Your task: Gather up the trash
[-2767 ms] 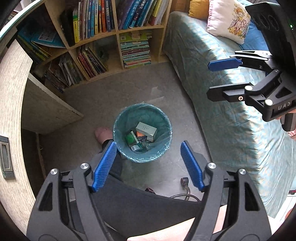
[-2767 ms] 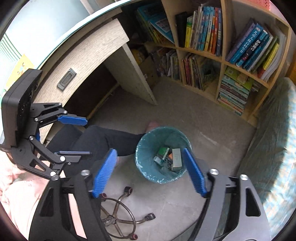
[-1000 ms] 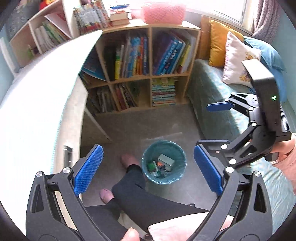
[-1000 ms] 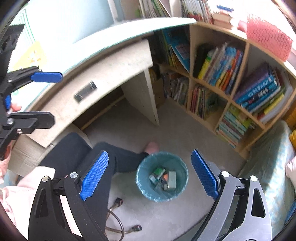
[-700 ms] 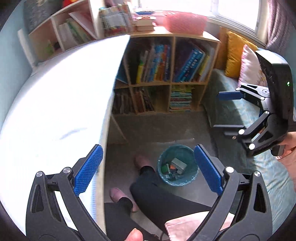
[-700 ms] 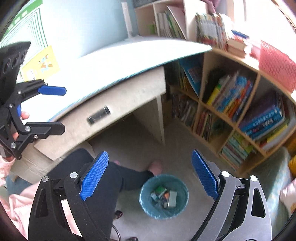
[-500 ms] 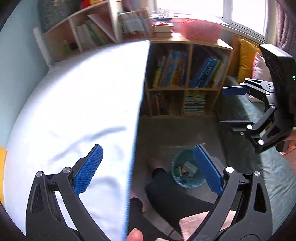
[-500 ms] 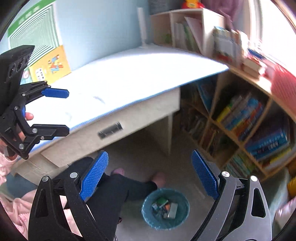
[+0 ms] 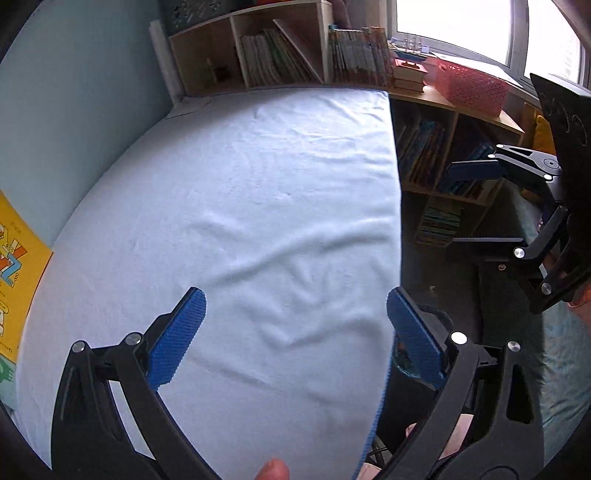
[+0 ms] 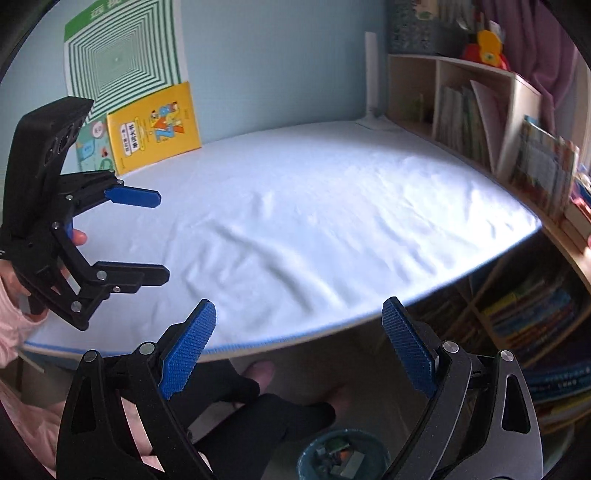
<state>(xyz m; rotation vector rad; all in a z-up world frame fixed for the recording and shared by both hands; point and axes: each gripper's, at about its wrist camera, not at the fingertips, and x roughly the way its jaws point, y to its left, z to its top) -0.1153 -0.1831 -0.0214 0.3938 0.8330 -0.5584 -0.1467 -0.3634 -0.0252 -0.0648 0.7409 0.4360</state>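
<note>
Trash bin [image 10: 345, 456] half cut off below your right gripper [image 10: 299, 345]; both grippers' jaws wide, empty, left gripper [image 9: 295, 332] over the table [image 9: 258, 206].

Daylight enters via window [image 9: 461, 33], blown out to white. Desk cloth [image 9: 258, 221] bright, near overexposed; area under desk dim. Strong fisheye bending w/ dark vignette at corners. Bookshelf [image 10: 546, 173] motion-blurred in right wrist view.

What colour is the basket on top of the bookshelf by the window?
Pink, with a perforated wall; the basket shows best in the left wrist view.
</note>
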